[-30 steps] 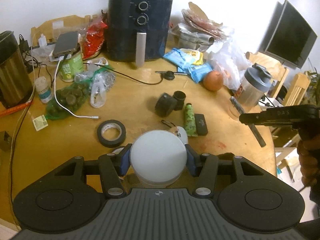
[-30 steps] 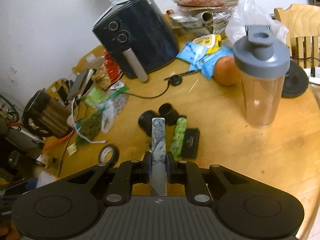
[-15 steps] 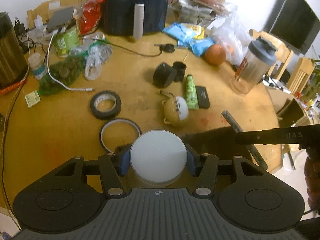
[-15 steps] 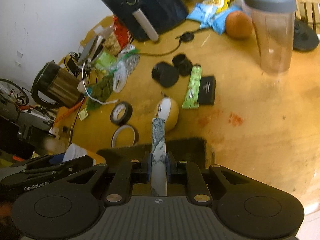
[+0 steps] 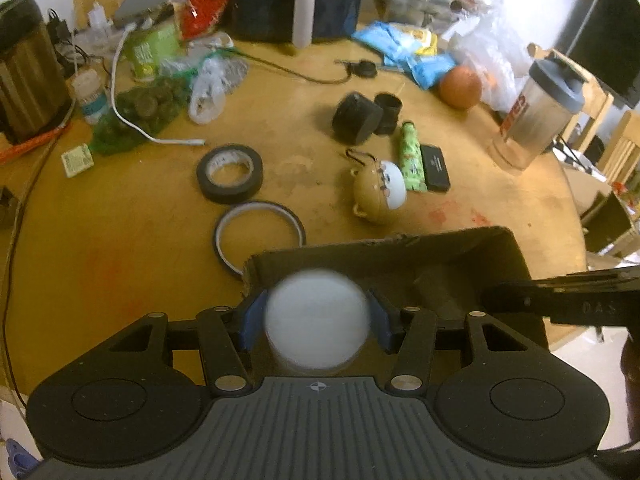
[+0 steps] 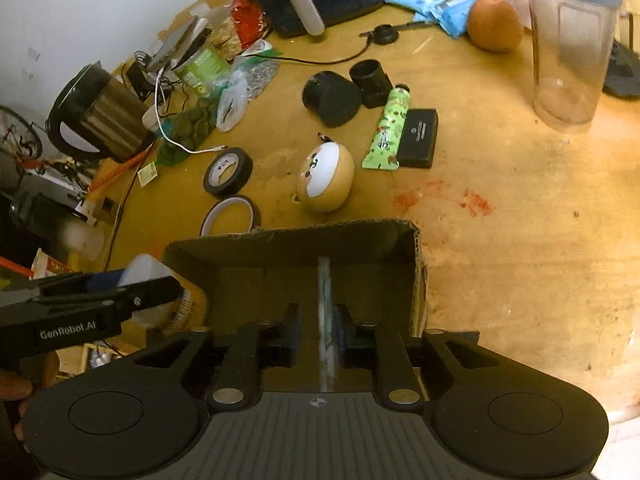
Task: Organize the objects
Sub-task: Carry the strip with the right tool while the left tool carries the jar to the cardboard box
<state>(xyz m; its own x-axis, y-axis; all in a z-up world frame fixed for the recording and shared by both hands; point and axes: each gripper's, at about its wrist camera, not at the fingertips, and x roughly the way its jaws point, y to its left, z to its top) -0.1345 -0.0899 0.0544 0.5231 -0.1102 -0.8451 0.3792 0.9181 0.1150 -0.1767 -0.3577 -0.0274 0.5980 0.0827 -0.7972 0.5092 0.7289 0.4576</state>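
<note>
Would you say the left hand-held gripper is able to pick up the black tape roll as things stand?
Probably not yet: the left hand-held gripper is shut on a white round container above the cardboard box, so it has no free jaws. The black tape roll itself lies uncovered on the table.

- I see a yellow-brown desk (image 6: pixel 500 280) with red smears.
- My left tongs (image 5: pixel 316 320) have blue pads around a white round lid (image 5: pixel 316 322).
- My right tongs (image 6: pixel 316 330) are black; the strip (image 6: pixel 326 320) between them is marbled grey-white.
- The box (image 6: pixel 400 236) is brown cardboard.
- The tube (image 6: pixel 388 128) is green, patterned.
- The tape roll (image 5: pixel 229 173) is black.
</note>
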